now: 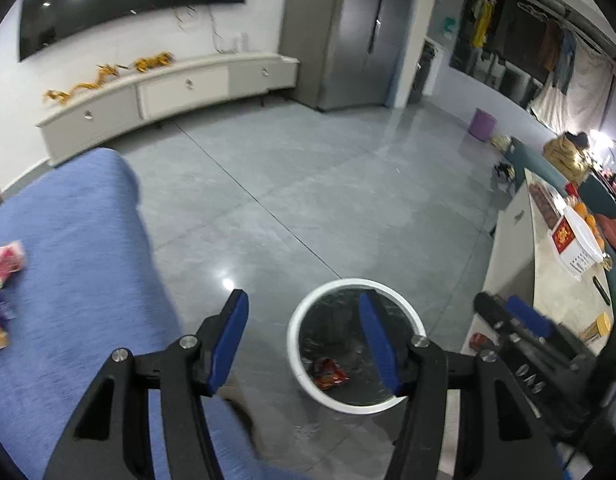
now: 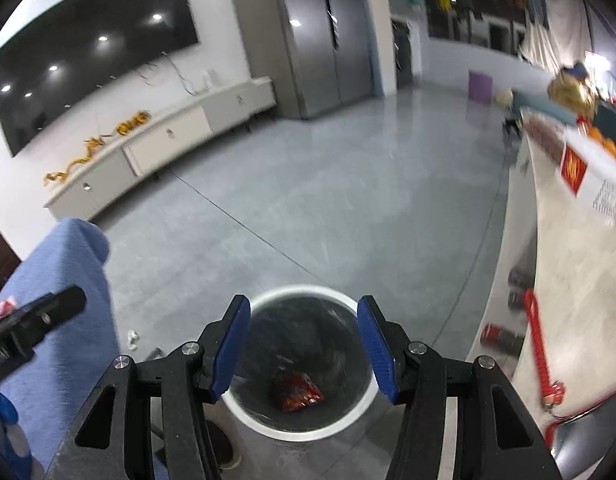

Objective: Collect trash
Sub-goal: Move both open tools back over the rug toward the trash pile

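A white round trash bin [image 1: 293,340] [image 2: 350,302] with a dark liner stands on the grey floor below both grippers. A red-orange snack wrapper [image 1: 328,372] [image 2: 297,394] lies at its bottom. My left gripper [image 1: 303,320] hangs open above the bin's left rim, nothing between its blue pads. My right gripper [image 2: 303,320] is open too, right over the bin's mouth and empty. It also shows at the right edge of the left wrist view [image 1: 520,320]. Several colourful wrappers [image 1: 3,264] lie on the blue sofa cover [image 1: 75,248] at far left.
A pale counter [image 1: 556,292] [image 2: 568,264] with a red-and-white box, oranges and a red cord runs along the right. Cans stand on the floor at its base [image 2: 502,336]. A small white scrap [image 2: 132,340] lies beside the sofa. A purple bin [image 1: 482,124] stands far back.
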`<state>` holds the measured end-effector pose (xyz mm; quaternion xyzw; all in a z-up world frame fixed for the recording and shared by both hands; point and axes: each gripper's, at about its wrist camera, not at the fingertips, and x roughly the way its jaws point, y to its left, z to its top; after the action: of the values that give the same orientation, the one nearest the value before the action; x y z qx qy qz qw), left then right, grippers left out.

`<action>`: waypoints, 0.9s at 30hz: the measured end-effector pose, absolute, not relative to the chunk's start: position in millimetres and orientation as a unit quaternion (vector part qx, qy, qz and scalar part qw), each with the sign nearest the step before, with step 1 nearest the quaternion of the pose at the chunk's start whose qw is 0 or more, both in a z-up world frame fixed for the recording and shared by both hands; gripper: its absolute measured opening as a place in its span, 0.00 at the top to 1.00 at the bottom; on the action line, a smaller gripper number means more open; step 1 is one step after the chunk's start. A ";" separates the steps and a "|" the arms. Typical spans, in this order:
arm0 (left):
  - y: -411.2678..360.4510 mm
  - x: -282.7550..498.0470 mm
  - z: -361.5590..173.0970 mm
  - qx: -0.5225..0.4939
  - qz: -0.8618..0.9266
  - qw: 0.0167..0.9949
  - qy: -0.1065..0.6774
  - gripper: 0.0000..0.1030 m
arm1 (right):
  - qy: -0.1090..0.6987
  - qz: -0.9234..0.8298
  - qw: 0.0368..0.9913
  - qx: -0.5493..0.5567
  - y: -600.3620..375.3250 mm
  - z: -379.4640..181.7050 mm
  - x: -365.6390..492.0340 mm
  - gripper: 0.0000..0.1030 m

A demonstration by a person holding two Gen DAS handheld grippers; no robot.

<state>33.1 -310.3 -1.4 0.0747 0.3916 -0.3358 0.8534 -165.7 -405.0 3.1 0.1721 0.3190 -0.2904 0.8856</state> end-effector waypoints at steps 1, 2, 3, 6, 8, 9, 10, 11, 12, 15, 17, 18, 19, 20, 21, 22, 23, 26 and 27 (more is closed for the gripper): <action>-301.9 32.0 3.8 0.073 -0.332 0.858 0.386 0.46 | 0.313 -0.283 0.891 0.165 -397.3 10.6 -164.6 0.49; -286.9 29.6 10.5 0.070 -0.324 0.865 0.376 0.46 | 0.307 -0.275 0.897 0.160 -389.4 18.1 -163.5 0.49; -273.4 28.5 16.2 0.068 -0.316 0.872 0.368 0.46 | 0.298 -0.262 0.905 0.153 -378.2 28.7 -161.6 0.49; -234.9 28.2 28.8 0.057 -0.293 0.887 0.353 0.46 | 0.280 -0.232 0.921 0.140 -353.8 49.1 -158.9 0.49; -208.5 28.1 34.6 0.049 -0.276 0.896 0.344 0.46 | 0.269 -0.213 0.930 0.129 -335.2 62.4 -156.6 0.49; -194.9 27.8 37.4 0.046 -0.265 0.902 0.338 0.46 | 0.265 -0.207 0.933 0.125 -327.0 65.7 -155.5 0.49; -179.0 26.8 39.9 0.042 -0.253 0.908 0.332 0.45 | 0.262 -0.200 0.937 0.119 -318.3 69.4 -154.8 0.49; -166.9 25.8 41.0 0.040 -0.245 0.911 0.328 0.45 | 0.259 -0.192 0.940 0.114 -309.1 73.9 -153.2 0.49; -152.5 24.1 42.1 0.036 -0.232 0.917 0.324 0.45 | 0.258 -0.186 0.942 0.109 -301.3 77.0 -152.4 0.49; -113.1 17.2 45.8 0.024 -0.192 0.931 0.310 0.42 | 0.252 -0.166 0.948 0.097 -278.0 83.9 -150.4 0.47; -92.0 11.3 48.3 0.018 -0.169 0.939 0.298 0.36 | 0.250 -0.152 0.952 0.088 -261.1 86.7 -149.4 0.45; -81.9 8.0 50.0 0.015 -0.157 0.943 0.292 0.35 | 0.249 -0.148 0.954 0.083 -253.8 87.8 -150.1 0.43; -71.7 5.7 52.0 0.010 -0.146 0.947 0.286 0.33 | 0.248 -0.142 0.955 0.077 -245.4 88.6 -149.2 0.42; -58.5 2.6 53.8 0.003 -0.134 0.950 0.281 0.32 | 0.247 -0.134 0.957 0.073 -237.1 89.1 -148.6 0.41; -50.5 -0.8 54.0 -0.002 -0.126 0.952 0.278 0.32 | 0.247 -0.126 0.958 0.070 -228.0 89.5 -147.2 0.41; -41.4 -3.0 55.8 -0.011 -0.119 0.954 0.275 0.32 | 0.248 -0.120 0.959 0.067 -221.1 88.4 -148.2 0.41; -35.0 -3.7 56.3 -0.015 -0.114 0.955 0.273 0.31 | 0.249 -0.113 0.960 0.063 -214.0 87.9 -147.8 0.41; -16.4 -9.2 58.0 -0.025 -0.102 0.957 0.269 0.31 | 0.247 -0.098 0.963 0.051 -195.5 88.3 -147.4 0.40; -12.7 -11.2 58.6 -0.028 -0.100 0.958 0.268 0.31 | 0.247 -0.093 0.963 0.048 -189.8 89.0 -148.9 0.40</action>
<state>-11.2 -12.7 58.6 -0.0276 0.2682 -0.0997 0.9578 -148.9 -189.8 89.0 0.0476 0.2470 -0.0930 0.9634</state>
